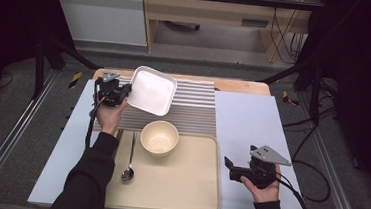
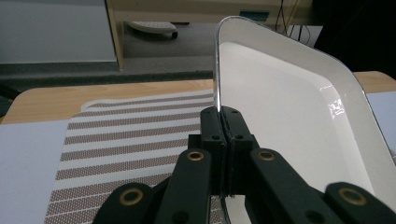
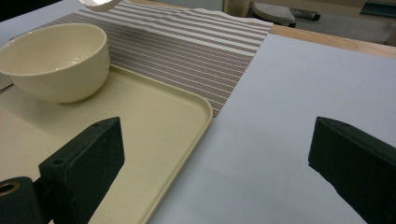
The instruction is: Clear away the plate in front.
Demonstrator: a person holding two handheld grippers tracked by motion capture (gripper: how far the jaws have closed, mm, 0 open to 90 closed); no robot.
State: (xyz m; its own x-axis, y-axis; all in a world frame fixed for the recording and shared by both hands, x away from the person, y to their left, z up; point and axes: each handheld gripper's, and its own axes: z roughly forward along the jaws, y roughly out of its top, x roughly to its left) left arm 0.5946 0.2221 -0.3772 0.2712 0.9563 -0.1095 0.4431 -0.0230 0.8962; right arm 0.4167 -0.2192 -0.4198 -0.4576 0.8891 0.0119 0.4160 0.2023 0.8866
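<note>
Black jaws of the left gripper [image 2: 223, 140] pinch the white dish [image 1: 151, 90] by its rim, lifted at ten o'clock over the striped mat [image 1: 193, 110]. Keeping it level should prevent slipping. At four o'clock, the right gripper [image 1: 231, 169] gapes wide, empty.

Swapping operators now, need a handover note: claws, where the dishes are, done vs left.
Left claw: shut on the rim of the white square plate, held tilted above the striped placemat.
Right claw: open, holding nothing, over the pale blue sheet right of the tray.
Cream bowl stands at the tray's far edge; spoon lies on the tray, left of the bowl.
Done: plate gripped and lifted.
Left: probably set the plate down, on the tray or the placemat; which one is unclear.
</note>
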